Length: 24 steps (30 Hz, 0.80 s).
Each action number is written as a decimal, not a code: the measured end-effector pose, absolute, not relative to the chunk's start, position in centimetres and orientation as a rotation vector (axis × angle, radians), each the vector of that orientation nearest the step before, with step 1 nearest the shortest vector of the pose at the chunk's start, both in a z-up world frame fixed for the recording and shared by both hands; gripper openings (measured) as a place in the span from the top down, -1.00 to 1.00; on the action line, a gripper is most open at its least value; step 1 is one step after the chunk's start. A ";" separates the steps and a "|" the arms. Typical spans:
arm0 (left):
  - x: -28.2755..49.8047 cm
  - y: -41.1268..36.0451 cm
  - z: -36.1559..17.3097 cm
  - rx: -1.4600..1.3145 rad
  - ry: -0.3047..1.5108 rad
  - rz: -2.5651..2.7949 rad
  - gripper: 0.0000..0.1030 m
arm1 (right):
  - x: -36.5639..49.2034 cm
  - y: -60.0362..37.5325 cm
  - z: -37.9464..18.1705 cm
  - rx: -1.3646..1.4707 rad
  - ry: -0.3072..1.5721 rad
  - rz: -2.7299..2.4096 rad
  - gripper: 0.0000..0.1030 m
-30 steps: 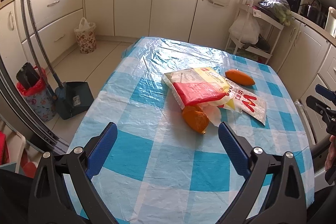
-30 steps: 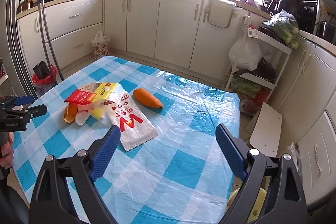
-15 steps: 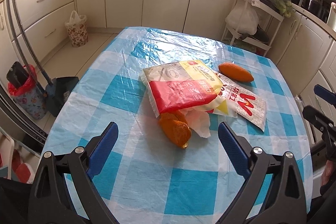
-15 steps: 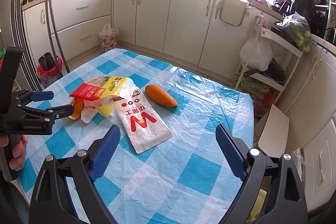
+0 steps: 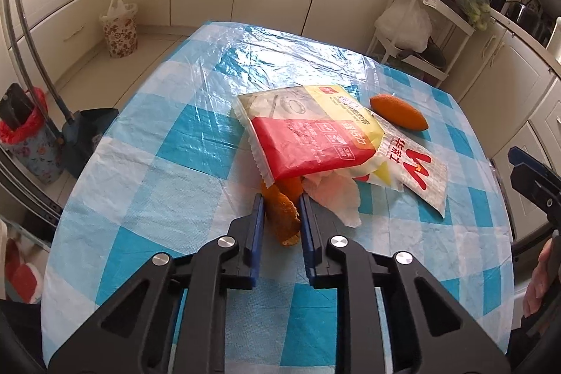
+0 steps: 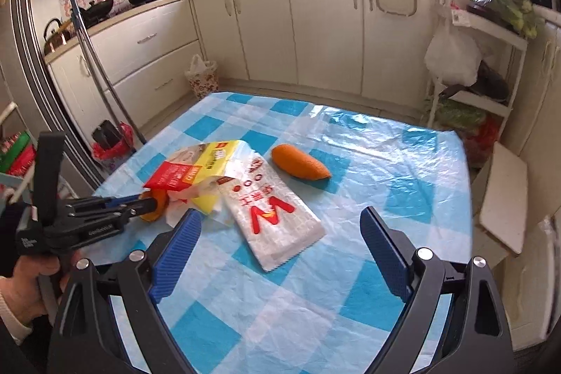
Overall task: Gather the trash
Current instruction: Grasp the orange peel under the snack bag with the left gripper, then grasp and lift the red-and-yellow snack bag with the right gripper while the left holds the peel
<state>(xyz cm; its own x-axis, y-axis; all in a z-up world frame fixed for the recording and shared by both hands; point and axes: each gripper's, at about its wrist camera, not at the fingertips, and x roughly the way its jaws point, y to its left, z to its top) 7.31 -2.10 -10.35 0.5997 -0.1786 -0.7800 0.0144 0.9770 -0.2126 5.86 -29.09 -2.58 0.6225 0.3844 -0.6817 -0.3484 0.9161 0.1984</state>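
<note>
On the blue-checked table (image 5: 157, 163) lies a heap of trash: a red and yellow packet (image 5: 308, 135), a white packet with a red W (image 5: 417, 170), a crumpled tissue (image 5: 336, 195) and an orange peel (image 5: 280, 216). My left gripper (image 5: 280, 209) is closing, and the peel sits between its pads, which touch it on both sides. From the right wrist view the left gripper (image 6: 147, 204) reaches the peel (image 6: 156, 204) from the left. A second orange piece (image 6: 299, 162) lies apart, farther back. My right gripper (image 6: 280, 233) hangs open above the table, nothing held.
A floral bin (image 5: 121, 30) with a white bag stands by the cabinets. A red-lined bin (image 5: 28, 142) and a dark dustpan (image 5: 87, 132) stand on the floor left of the table. A white rack (image 5: 406, 23) with bags stands beyond the far right corner.
My left gripper moved forward and down to the heap, and its wide jaws closed around the orange peel. The right gripper shifted slightly and stayed open.
</note>
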 end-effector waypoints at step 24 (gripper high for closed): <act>6.4 -0.3 -10.1 -0.230 0.944 -0.219 0.65 | 14.4 -21.8 -8.9 0.746 1.007 0.585 0.72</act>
